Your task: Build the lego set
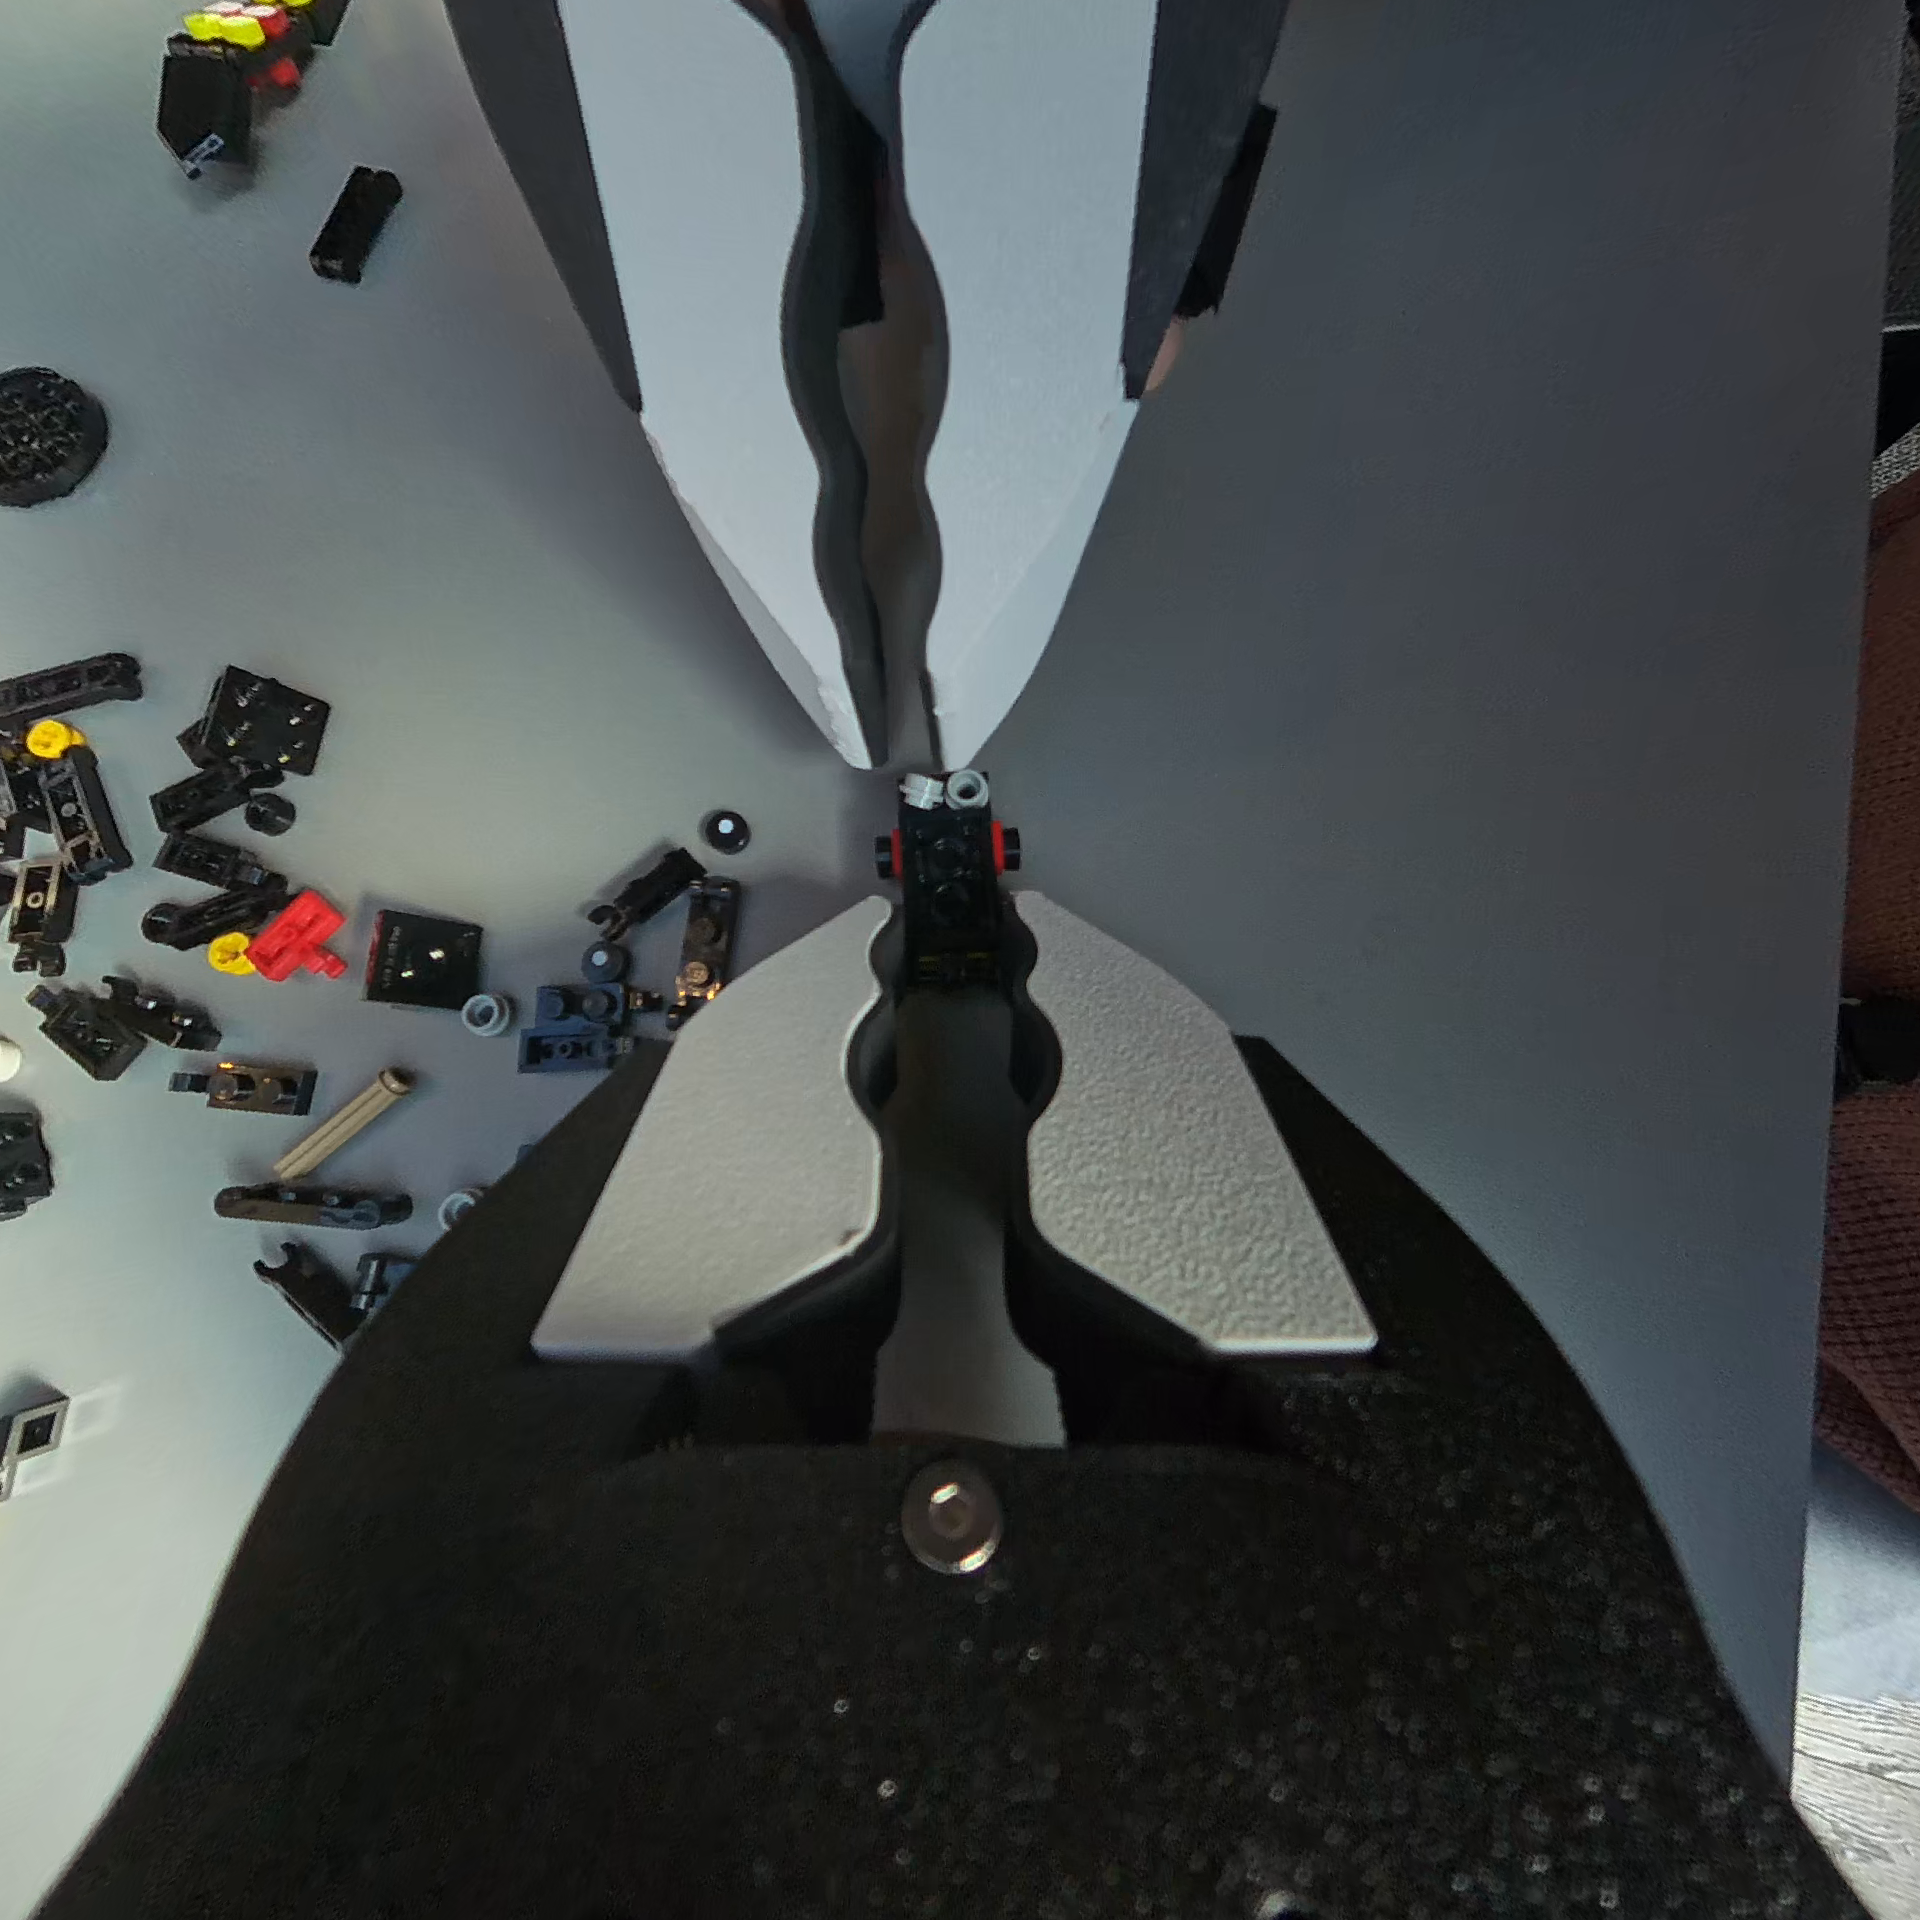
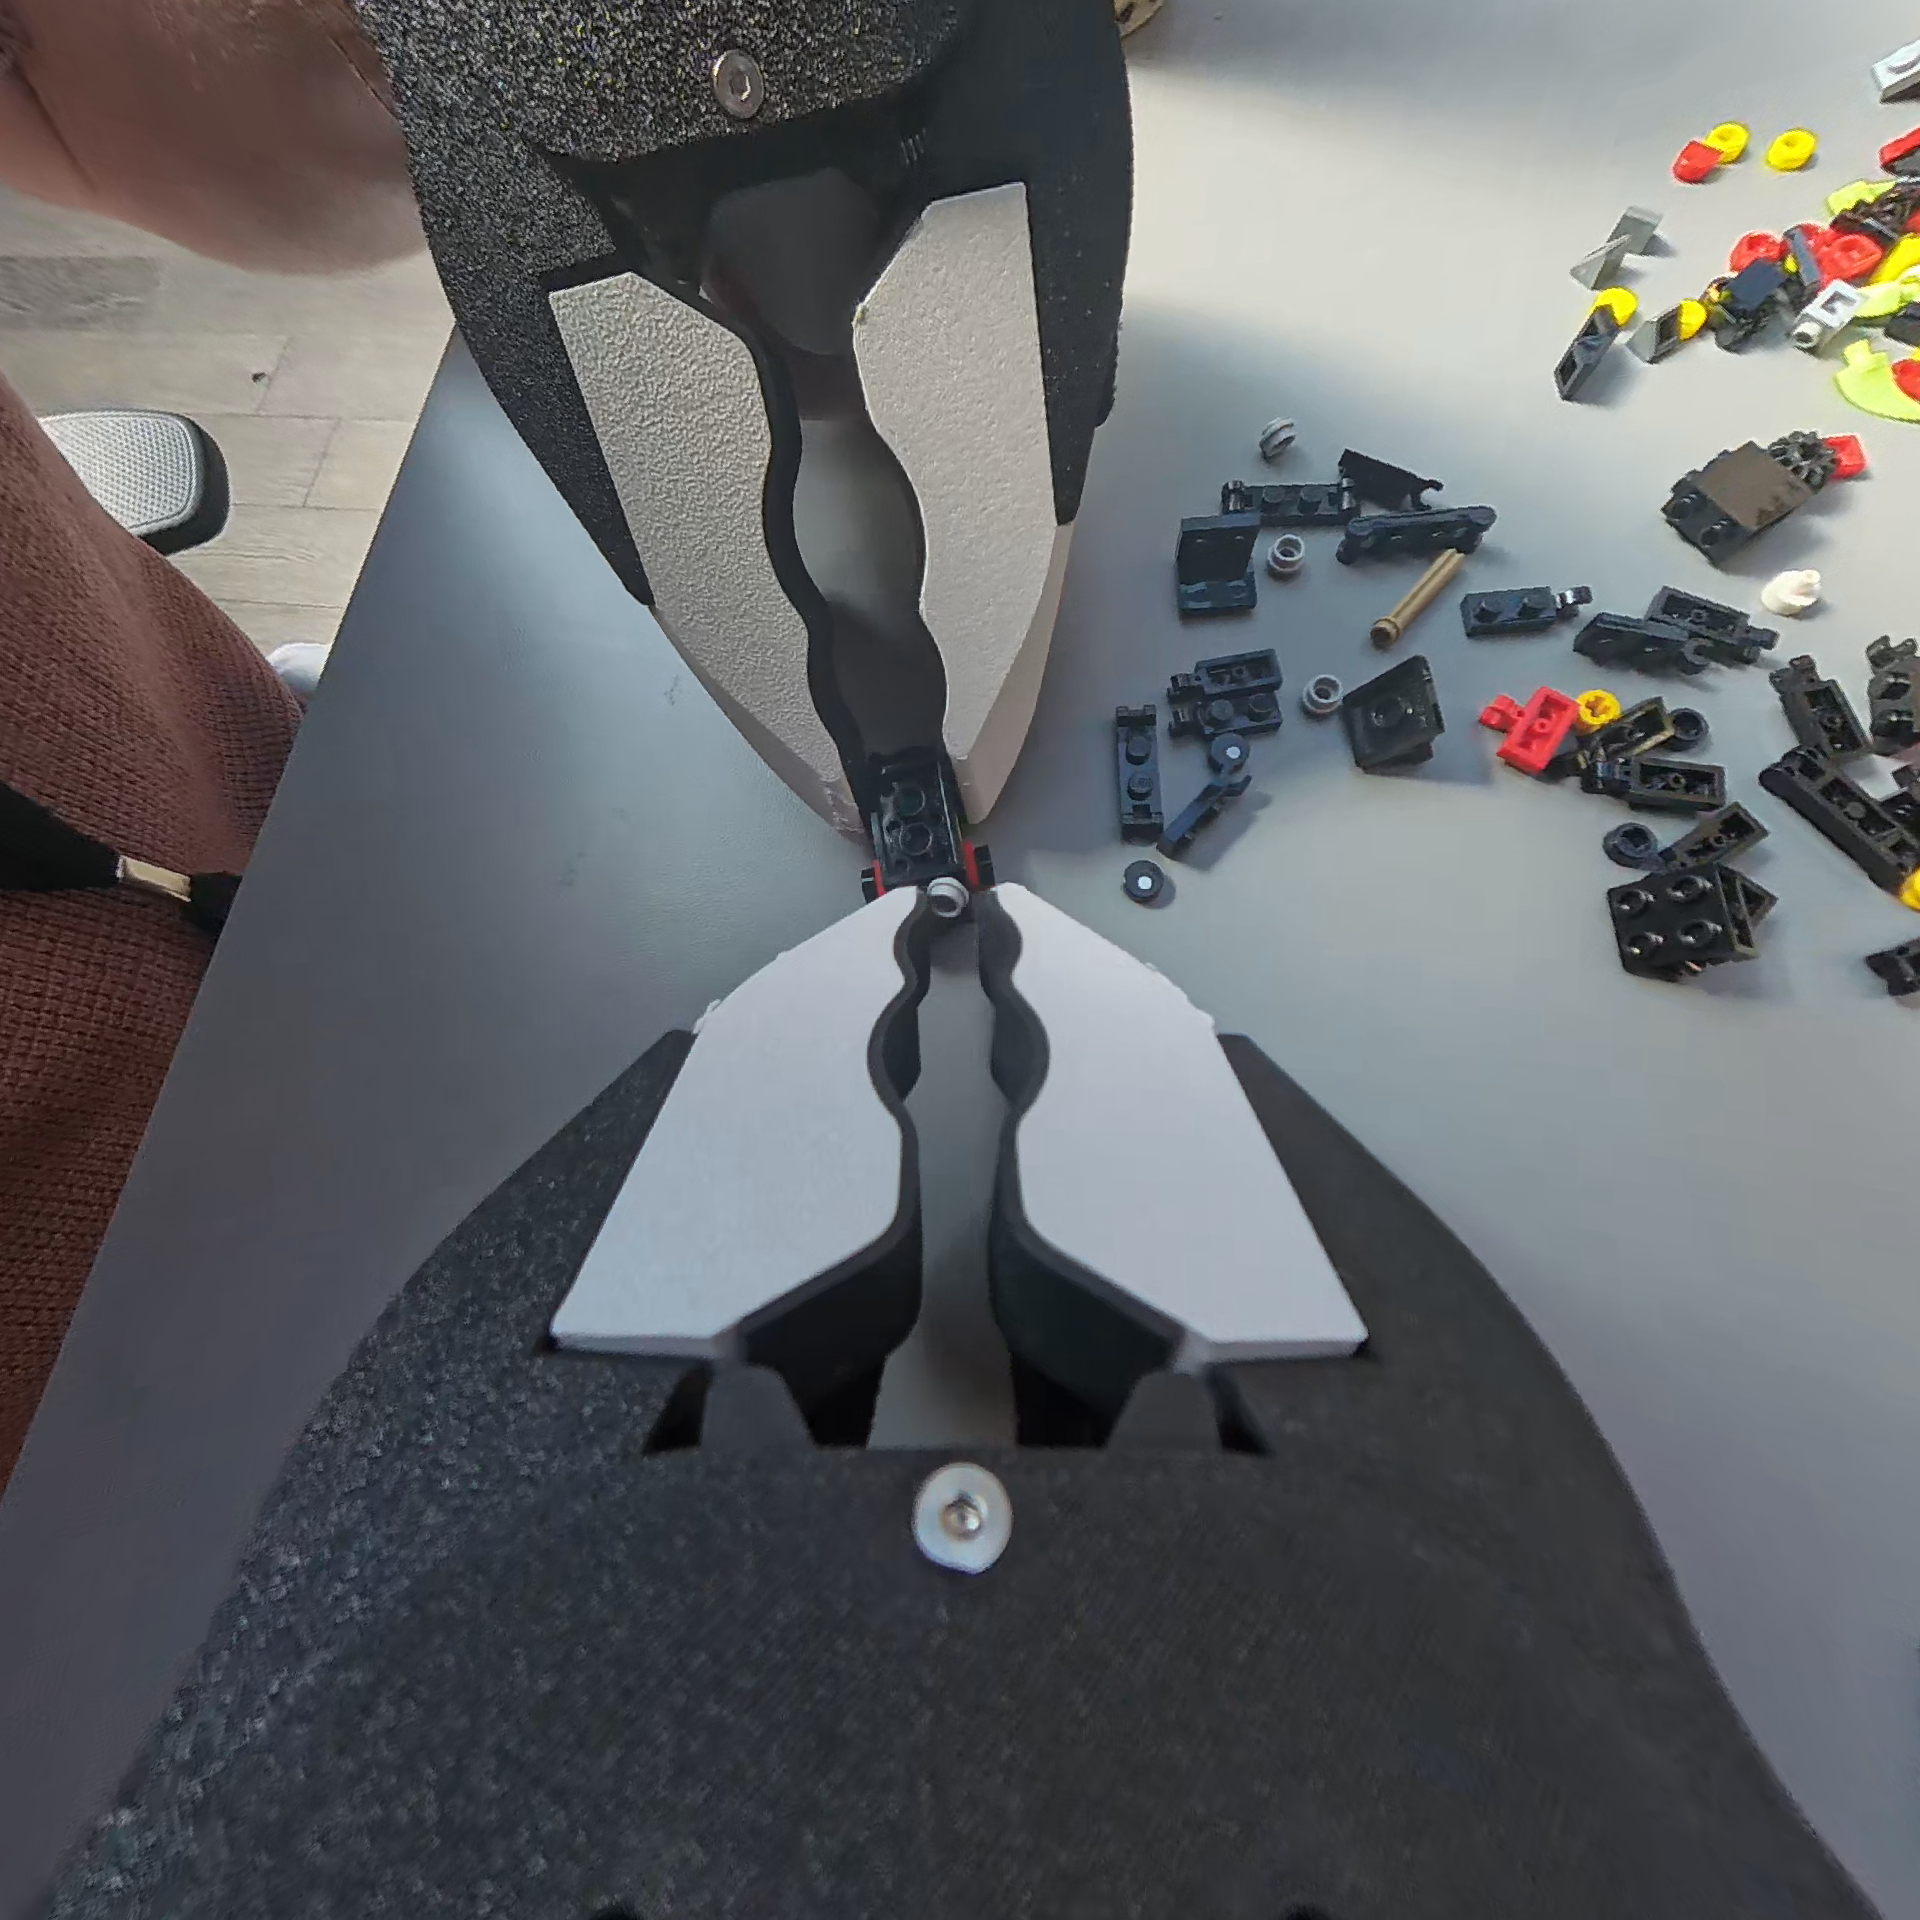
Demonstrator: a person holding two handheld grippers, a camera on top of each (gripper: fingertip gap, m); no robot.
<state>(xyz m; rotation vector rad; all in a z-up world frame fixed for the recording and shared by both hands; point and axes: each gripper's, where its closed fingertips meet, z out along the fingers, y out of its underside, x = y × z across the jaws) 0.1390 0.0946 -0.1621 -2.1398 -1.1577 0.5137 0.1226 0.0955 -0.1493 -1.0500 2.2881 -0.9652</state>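
My left gripper (image 1: pixel 951 920) is shut on a small black lego assembly (image 1: pixel 945 857) with red pieces on both sides, held above the grey table (image 1: pixel 1455 727). My right gripper (image 1: pixel 904 758) meets it tip to tip from the far side. In the right wrist view, the right gripper (image 2: pixel 951 909) is closed on a small grey round piece (image 2: pixel 945 894) at the end of the assembly (image 2: pixel 914 821), which the left gripper (image 2: pixel 914 795) holds from above. A second pale piece (image 1: pixel 920 790) sits beside the grey one.
Loose lego pieces lie on the table: a red piece (image 1: pixel 296 935), a tan axle (image 1: pixel 343 1122), a black wheel (image 1: pixel 42 436), and black, red and yellow parts (image 2: pixel 1714 675). The table edge (image 2: pixel 343 644) and a person's brown-clothed leg (image 2: pixel 104 831) are at left. The tips of both grippers are at nearly the same place. About 10 cm separates my left fingertips from the tan axle (image 1: pixel 343 1122). Look for it in the right wrist view (image 2: pixel 1419 592) too.
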